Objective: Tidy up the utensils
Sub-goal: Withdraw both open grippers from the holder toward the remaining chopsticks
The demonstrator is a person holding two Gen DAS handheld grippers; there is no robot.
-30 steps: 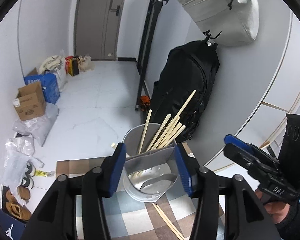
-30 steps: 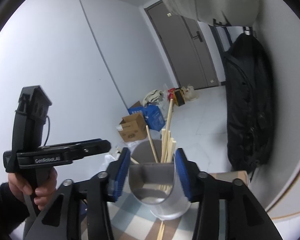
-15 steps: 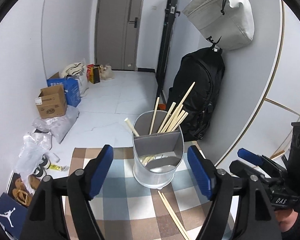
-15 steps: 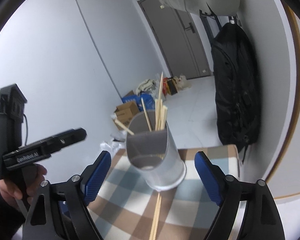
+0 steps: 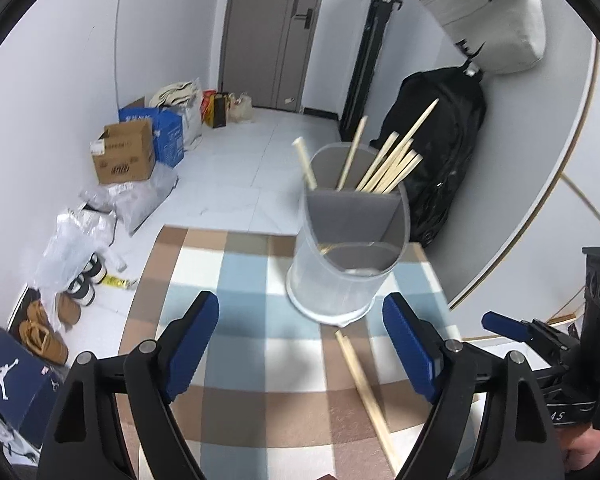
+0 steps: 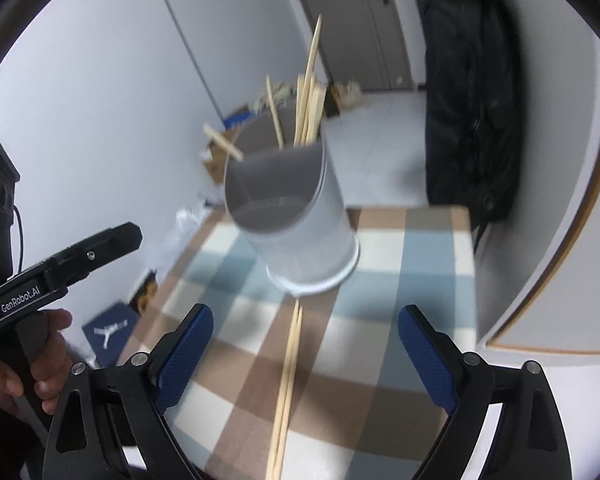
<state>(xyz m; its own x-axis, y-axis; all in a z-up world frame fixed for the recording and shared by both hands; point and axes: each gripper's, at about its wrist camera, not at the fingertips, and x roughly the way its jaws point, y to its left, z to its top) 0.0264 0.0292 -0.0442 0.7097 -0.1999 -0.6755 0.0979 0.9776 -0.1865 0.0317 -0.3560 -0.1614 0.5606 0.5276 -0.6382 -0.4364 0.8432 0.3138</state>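
Both grippers, left (image 5: 300, 344) and right (image 6: 304, 350), have fingers apart, opening, nothing between them. The holder (image 5: 346, 256) stands mid-frame, loose chopsticks (image 6: 286, 392) touching its base. Grabbing them carelessly could tip the holder.

Home entryway: door (image 5: 266, 36), shoes (image 5: 48, 320), hung backpack (image 5: 440, 152).
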